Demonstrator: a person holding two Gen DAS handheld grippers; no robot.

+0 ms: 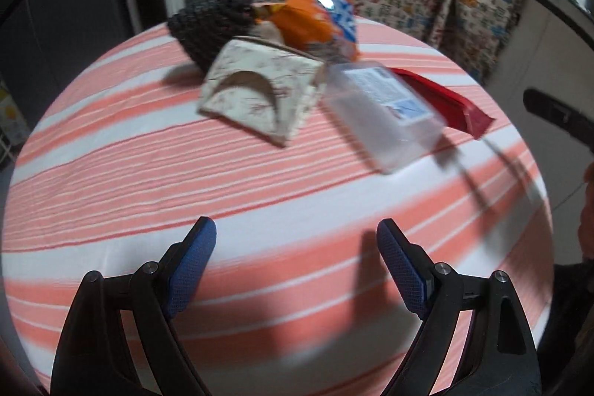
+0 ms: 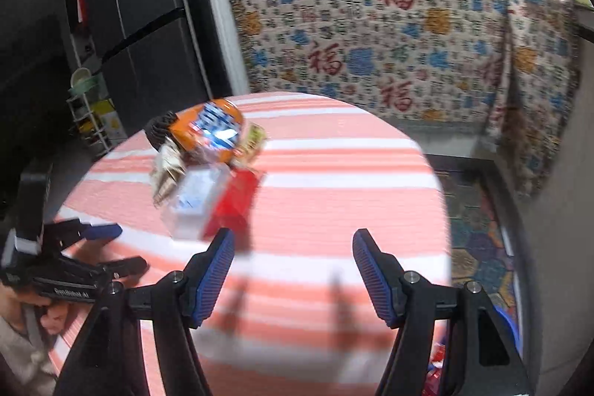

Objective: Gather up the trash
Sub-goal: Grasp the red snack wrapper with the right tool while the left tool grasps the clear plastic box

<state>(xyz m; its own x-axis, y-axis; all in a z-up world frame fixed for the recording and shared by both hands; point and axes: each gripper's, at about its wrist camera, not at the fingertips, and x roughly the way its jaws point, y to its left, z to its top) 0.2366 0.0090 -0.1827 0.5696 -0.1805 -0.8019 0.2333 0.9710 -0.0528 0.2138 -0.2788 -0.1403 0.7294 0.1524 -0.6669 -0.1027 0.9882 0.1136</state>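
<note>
Trash lies in a cluster on the round pink-striped table [image 1: 185,180]: a beige patterned cardboard box [image 1: 256,95], a clear plastic container with a blue-white label [image 1: 382,114], a red wrapper [image 1: 445,99], an orange and blue snack bag [image 1: 323,21] and a black knitted item [image 1: 211,25]. My left gripper [image 1: 297,240] is open and empty above the table, short of the box. My right gripper [image 2: 293,247] is open and empty, close to the red wrapper [image 2: 234,199] and the clear container [image 2: 196,199]. The left gripper also shows at the left of the right wrist view [image 2: 107,247].
A counter draped in a patterned cloth [image 2: 371,43] stands behind the table, with pots on top. A dark fridge [image 2: 141,25] and a small white rack [image 2: 89,114] stand at the left. A patterned floor mat [image 2: 479,236] lies to the right of the table.
</note>
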